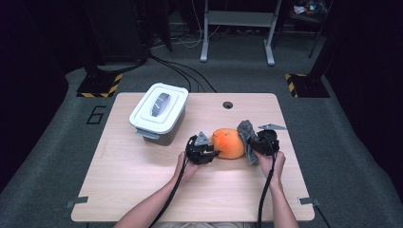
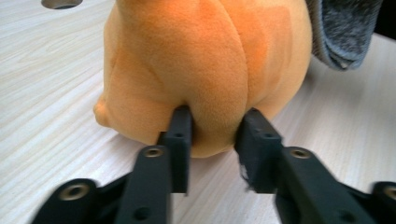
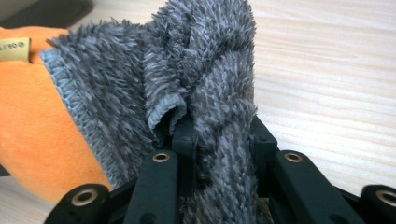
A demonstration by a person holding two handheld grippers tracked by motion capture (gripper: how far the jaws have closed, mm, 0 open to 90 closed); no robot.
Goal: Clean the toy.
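Between the two grippers, near the middle of the pale wooden table (image 1: 142, 190), lies a round orange plush toy (image 1: 229, 143) of soft, short-piled fabric. The left gripper (image 1: 209, 153), held in the person's left hand (image 1: 186, 166), points at the toy from its left side. In the left gripper view its two black jaws are clamped on a bulging fold of the orange plush (image 2: 205, 70), the fabric swelling out between and above the pads; the toy rests on the tabletop straight ahead of these jaws.

On the far side of the toy from that gripper, the right gripper (image 1: 250, 146), held in the right hand (image 1: 272, 164), meets a grey fluffy microfibre cloth (image 1: 247, 135) with a stitched hem. In the right gripper view its jaws are pinched together on a bunched pleat of this cloth (image 3: 205, 93), which rises ahead of the jaws and drapes against the orange toy (image 3: 28, 126) to their left. A small yellow fabric tag (image 3: 14, 49) sits on the toy beside the cloth's hem. In the high view the cloth lies pressed against the toy's right side, just in front of the right gripper.

Beyond the left gripper, well apart from it toward the table's far left, stands a white rectangular plastic box with a lid and grey handle (image 1: 159, 111).
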